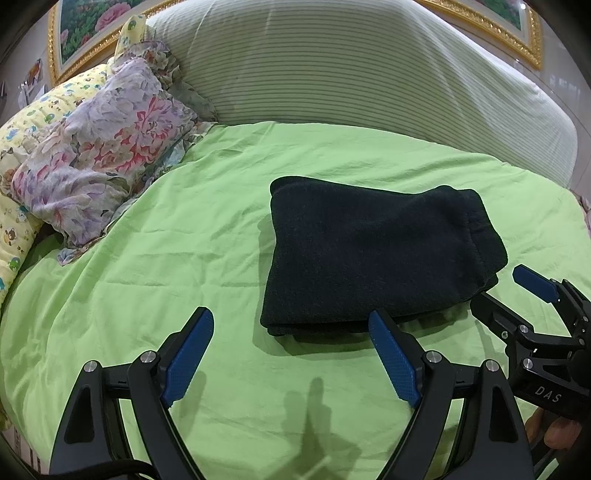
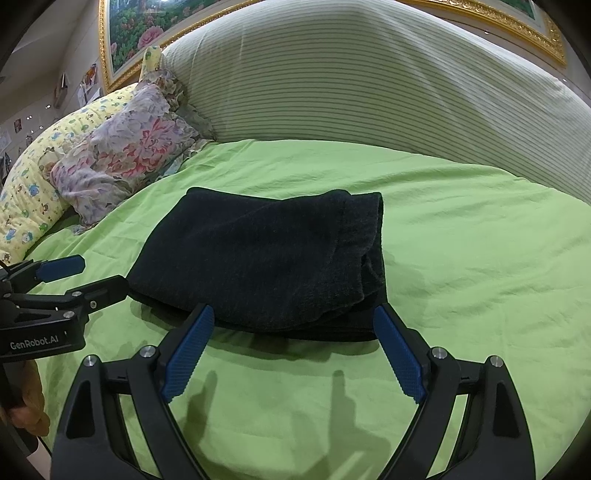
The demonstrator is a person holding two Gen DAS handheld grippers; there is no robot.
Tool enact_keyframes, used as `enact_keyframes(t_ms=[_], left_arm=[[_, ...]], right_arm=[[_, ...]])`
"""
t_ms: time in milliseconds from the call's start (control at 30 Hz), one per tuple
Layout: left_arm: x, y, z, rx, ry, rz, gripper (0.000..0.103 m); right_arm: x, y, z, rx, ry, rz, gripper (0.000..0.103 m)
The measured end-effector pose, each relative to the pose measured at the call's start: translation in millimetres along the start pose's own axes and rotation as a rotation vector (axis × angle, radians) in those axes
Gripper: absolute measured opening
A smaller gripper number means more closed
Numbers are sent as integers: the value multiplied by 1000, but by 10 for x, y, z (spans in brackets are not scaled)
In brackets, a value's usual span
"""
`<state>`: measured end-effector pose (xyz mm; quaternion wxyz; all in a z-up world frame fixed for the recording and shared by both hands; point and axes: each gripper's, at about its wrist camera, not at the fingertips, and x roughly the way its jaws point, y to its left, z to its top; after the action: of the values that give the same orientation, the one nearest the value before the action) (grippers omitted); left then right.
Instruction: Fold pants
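The left hand-held gripper hangs just above the bed with its blue-padded fingers spread wide and nothing between them; its right finger tip sits just beside the near edge of the pants. The right hand-held gripper is likewise wide open and empty, its two finger tips close to the near edge of the pants, one toward each end of that edge. Whether either tip actually touches the cloth is hard to tell from these angles.

Each tool shows in the other's view: the right one comes in from the right, open, by the pants' near right corner, and the left one comes in from the left, open, by the near left corner.

The pants are dark, folded into a thick, roughly rectangular stack, lying flat in the middle of the bed on a light green sheet.

Toward the bed's far left corner lies a floral pillow on a yellow printed pillow. Along the far edge stands a striped headboard cushion, with a gold-framed flower picture behind it.
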<state>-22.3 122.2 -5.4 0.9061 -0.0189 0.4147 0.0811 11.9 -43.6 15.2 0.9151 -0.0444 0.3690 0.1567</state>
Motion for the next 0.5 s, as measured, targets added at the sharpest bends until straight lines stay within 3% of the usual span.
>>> enact_keyframes(t_ms=[500], left_arm=[[-2,-2,25,4,-9,1,87]], right_arm=[[7,-47,30,4,-4,-1,88]])
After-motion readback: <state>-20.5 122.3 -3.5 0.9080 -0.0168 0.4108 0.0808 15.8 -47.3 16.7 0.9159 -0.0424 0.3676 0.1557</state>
